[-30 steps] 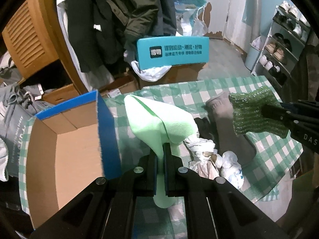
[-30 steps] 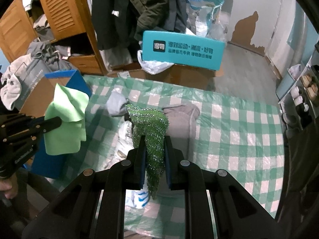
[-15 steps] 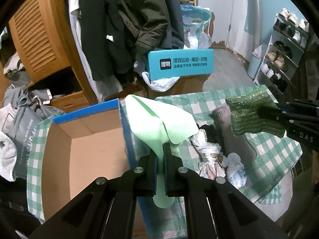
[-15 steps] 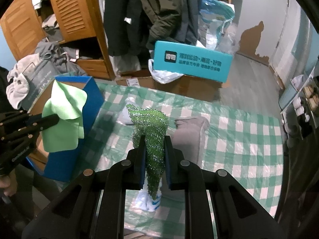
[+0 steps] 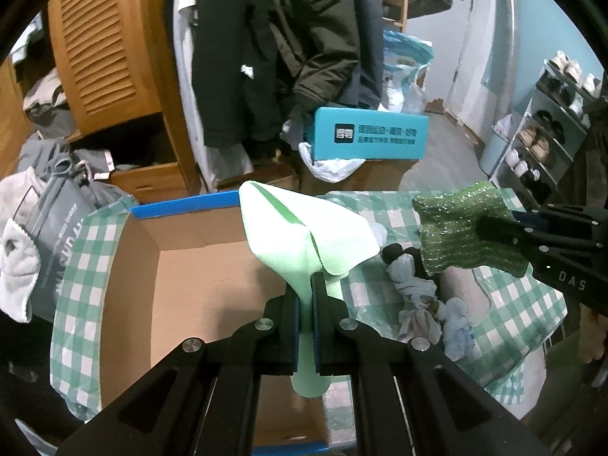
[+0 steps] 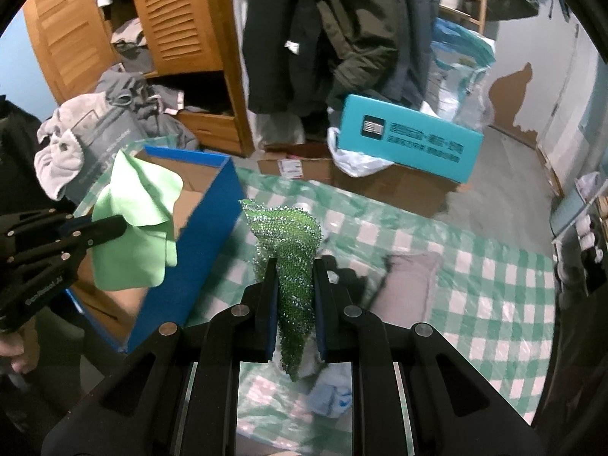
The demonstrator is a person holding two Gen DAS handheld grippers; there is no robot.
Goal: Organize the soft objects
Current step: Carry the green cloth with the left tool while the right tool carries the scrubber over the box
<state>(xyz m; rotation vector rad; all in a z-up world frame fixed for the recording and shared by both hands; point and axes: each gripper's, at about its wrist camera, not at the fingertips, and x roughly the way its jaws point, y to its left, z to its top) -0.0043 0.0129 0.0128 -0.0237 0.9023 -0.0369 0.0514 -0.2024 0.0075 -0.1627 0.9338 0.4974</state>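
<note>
We hold one soft thing in each gripper, lifted off the worktop (image 6: pixel 475 266) with its green checked cover. The left gripper (image 5: pixel 306 296) has its jaws closed on a pale green cloth (image 5: pixel 304 235), which stands up from the pinch and droops to one side. In the left wrist view that cloth hangs over the open cardboard box (image 5: pixel 190 285) with the blue outer walls, close to its right-hand wall. The right gripper (image 6: pixel 294 288) has its jaws clamped on a sparkly dark green scouring cloth (image 6: pixel 288 243), carried above the worktop just to the right of the box's blue wall (image 6: pixel 197 235), not yet over the opening.

We judge the step in hand to be the carry: both pieces are on their way to the box, which looks empty as far as we can see its floor. A small pile remains on the worktop, a grey folded piece (image 6: pixel 410 277) and some crumpled pale blue and white rags (image 5: pixel 429 300), so the sorting looks only begun.

The next move calls for lowering the left gripper past the rim and opening its jaws so the pale cloth drops inside. The right gripper must cross the blue wall to the left, keeping clear of the left gripper since both are aimed at one opening. The limp cloth may cling to a pad or catch on the rim.
</note>
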